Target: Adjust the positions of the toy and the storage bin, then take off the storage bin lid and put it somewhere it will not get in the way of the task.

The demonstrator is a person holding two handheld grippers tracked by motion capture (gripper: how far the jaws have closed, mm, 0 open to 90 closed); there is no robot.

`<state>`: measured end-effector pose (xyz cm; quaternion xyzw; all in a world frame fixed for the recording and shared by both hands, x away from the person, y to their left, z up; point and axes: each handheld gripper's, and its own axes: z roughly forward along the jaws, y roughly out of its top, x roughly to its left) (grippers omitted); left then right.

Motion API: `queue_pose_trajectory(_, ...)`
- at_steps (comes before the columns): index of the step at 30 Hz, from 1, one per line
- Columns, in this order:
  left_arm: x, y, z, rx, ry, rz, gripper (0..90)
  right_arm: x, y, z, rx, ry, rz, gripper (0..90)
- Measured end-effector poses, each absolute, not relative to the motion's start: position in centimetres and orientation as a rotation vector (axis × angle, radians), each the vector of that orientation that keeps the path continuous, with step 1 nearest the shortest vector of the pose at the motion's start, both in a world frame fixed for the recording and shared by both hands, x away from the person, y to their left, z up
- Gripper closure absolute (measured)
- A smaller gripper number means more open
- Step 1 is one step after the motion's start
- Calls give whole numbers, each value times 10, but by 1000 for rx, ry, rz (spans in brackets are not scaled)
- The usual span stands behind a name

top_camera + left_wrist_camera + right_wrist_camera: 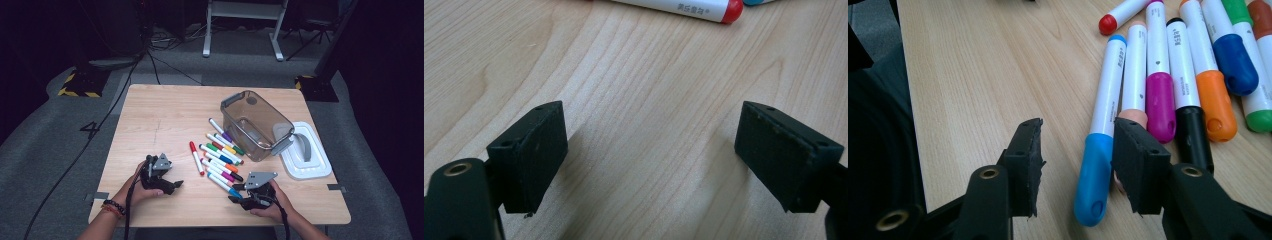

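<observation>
Right tongs (1075,155) low, level — straddling blue marker (1100,145).

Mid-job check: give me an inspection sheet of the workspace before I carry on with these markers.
Surface: wooden table, bare around the job's things.
Job's things: markers loose beside the clear bin; white lid right of it; blue-capped marker between the right tool's jaws.
Clutter: nothing seen.
Tools: left tool open over bare wood; right tool open, not gripping.
Cables: tool cable trails off the table; floor cable at left.
Surroundings: grey carpet, white stand legs behind.
</observation>
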<state>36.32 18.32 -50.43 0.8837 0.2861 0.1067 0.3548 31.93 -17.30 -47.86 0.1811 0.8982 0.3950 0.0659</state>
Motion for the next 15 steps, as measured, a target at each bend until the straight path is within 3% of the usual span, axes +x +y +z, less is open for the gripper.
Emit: queue_pose_trajectory(15,363,183,-504,2284,739,276,141,325,-165,-486,543,2727,1145,560)
